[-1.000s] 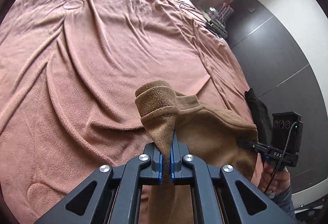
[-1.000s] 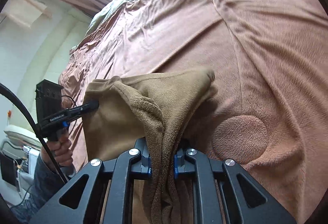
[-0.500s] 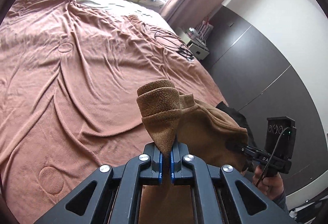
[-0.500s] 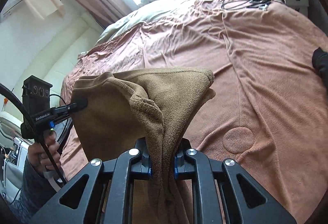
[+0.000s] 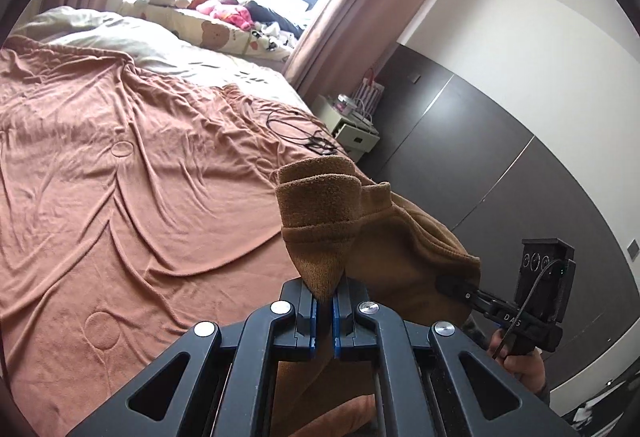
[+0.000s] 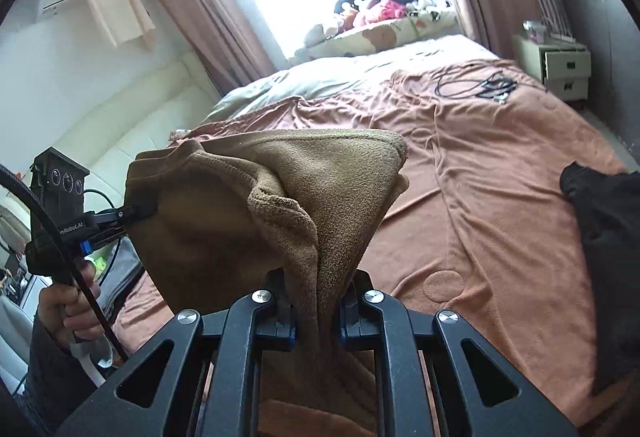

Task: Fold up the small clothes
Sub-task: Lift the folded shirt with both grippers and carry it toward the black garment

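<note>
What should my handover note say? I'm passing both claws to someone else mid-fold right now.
Left claw: shut on one edge of the brown garment.
Right claw: shut on a thicker bunch of the brown garment's other edge.
The garment is stretched between the two claws, held up above the pink blanket on the bed, not lying on it.
A dark garment lies on the blanket to the right, untouched.
Done: brown garment picked up and spread.
Left: probably lay it flat on the blanket, make the folds, then likely handle the dark garment.
</note>
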A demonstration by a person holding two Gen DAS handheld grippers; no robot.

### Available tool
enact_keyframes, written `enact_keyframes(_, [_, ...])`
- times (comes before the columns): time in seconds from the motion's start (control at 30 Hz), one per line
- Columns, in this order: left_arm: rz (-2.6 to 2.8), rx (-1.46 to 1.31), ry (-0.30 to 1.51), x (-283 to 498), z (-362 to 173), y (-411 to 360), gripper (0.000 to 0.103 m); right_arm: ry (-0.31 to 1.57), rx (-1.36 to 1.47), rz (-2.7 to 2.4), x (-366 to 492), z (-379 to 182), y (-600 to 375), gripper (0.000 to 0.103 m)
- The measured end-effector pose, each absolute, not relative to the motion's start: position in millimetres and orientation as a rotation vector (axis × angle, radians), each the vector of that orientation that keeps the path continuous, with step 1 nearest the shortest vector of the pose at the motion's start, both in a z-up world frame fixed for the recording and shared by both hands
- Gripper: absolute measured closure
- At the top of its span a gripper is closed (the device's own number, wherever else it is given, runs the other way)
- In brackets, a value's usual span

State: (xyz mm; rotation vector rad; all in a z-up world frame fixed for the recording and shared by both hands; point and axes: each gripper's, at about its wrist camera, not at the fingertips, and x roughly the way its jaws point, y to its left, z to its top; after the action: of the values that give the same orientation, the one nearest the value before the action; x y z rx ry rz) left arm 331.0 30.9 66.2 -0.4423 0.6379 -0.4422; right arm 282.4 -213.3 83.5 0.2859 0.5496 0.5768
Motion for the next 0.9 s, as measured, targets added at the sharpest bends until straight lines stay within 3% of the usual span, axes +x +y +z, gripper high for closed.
enact_keyframes(0.9, [-0.607, -0.375, 0.546, 235, 137, -50, 0.098, 0.417, 0.209, 0.481, 131, 132, -270, 0.093])
